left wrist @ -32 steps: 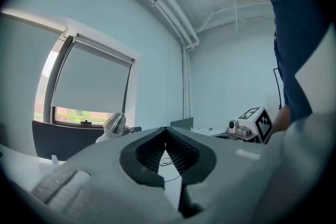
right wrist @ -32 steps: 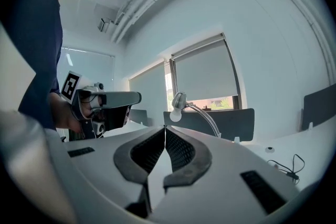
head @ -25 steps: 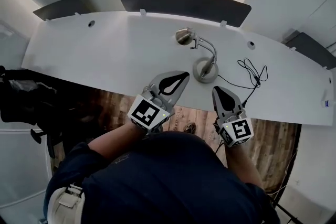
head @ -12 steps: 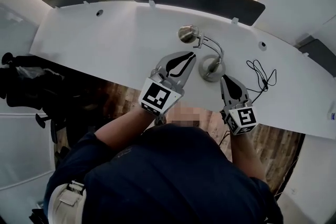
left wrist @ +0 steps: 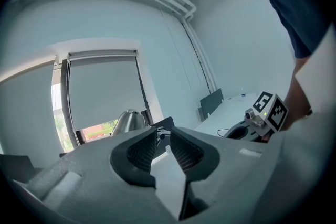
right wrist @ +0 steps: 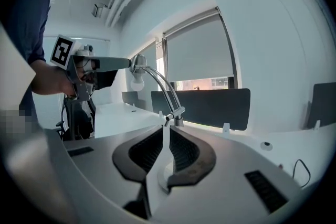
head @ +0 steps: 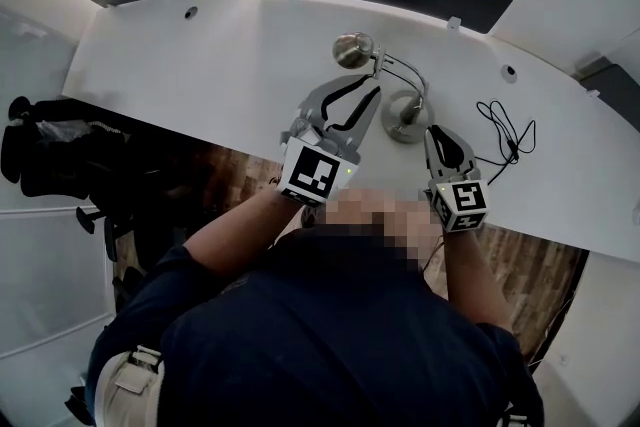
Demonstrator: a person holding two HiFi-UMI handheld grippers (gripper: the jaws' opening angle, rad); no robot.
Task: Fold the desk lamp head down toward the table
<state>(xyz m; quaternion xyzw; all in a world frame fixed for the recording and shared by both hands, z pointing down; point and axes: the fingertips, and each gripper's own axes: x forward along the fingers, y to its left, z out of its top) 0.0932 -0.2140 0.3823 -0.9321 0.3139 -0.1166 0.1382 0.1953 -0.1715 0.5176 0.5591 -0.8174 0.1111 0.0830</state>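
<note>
There's the small rounded brushed-metal desk lamp head [head: 352,49], perched up at the end of its thin curved twin-rod arm [head: 405,80], toward the back of the white curved worktop [head: 200,75]. The lamp's round metal base [head: 405,123] sits nearer the front edge. The head isn't folded down yet. The left gripper [head: 372,93] is in close beside the arm just below the head, fingers apart with nothing between them. The right gripper [head: 433,131] hovers just beside the base, fingers barely parted and opening, also empty. That head looks light, and its dome smooth and probably slippery, so I'd take hold at the neck where the rods meet the shade. The joint may be stiff and the base could tip, so pinning it down looks wise. A thin black cable [head: 505,140] loops away on the right.
</note>
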